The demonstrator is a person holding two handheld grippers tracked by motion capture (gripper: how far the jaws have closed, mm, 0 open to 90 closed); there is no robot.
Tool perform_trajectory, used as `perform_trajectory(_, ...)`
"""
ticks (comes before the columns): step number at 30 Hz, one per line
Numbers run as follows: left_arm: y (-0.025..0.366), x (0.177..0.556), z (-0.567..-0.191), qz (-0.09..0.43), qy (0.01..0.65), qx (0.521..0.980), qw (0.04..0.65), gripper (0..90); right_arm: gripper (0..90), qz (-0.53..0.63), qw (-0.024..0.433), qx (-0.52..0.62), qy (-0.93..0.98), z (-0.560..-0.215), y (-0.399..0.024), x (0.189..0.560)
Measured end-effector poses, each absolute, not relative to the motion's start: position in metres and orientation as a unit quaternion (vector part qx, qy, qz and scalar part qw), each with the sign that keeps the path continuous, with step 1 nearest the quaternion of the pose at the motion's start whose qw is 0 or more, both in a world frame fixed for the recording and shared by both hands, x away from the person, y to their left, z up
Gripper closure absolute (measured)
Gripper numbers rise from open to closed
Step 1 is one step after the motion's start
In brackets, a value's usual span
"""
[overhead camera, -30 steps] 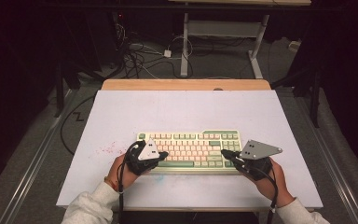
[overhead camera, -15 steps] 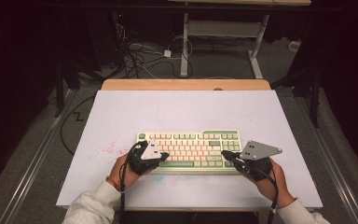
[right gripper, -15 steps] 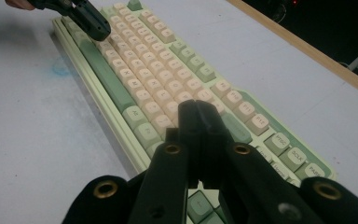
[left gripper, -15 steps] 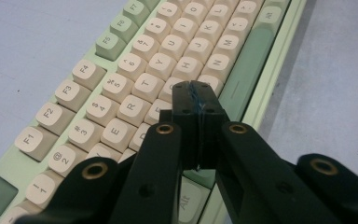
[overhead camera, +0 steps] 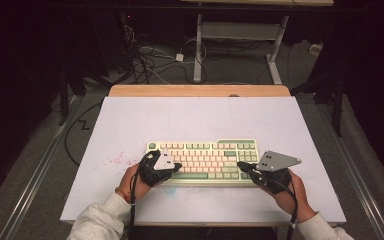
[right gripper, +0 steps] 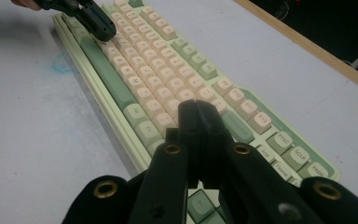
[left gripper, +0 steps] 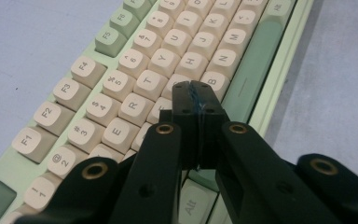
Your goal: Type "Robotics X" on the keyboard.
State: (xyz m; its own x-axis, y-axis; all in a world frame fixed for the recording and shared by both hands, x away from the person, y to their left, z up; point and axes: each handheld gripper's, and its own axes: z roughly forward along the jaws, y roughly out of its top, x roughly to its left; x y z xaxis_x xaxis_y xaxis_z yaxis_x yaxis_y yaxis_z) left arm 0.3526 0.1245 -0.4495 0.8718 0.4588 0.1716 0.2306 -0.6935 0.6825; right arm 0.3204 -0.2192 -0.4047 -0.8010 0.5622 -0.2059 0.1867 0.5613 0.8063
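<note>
Pale green keyboard (overhead camera: pixel 203 160) lies on white table (overhead camera: pixel 200 117), near front edge. Left tongs (left gripper: pixel 192 93) clenched, empty, over letter keys; right tongs (right gripper: pixel 198 112) clenched, empty, over right-hand keys. Typing step likely; next needs precise downward tap.

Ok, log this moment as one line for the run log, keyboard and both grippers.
keyboard: flat on white table | left gripper: jaws shut, tips over keys | right gripper: jaws shut, tips over keys
</note>
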Motion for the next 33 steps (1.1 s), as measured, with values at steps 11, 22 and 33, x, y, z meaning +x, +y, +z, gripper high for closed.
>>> perform_trajectory(11,0.1231,0.353,-0.4525,0.167,0.187,0.909,0.333,87.1,90.0,0.414,0.224,0.217,0.855,-0.4052,-0.2178,0.3204)
perform_trajectory(22,0.1231,0.3541,-0.4524,0.165,0.187,0.909,0.333,87.1,90.0,0.414,0.223,0.216,0.856,-0.4053,-0.2168,0.32)
perform_trajectory(33,0.1258,0.3521,-0.4457,0.173,0.191,0.905,0.339,87.3,89.9,0.414,0.226,0.214,0.855,-0.4041,-0.2168,0.3195)
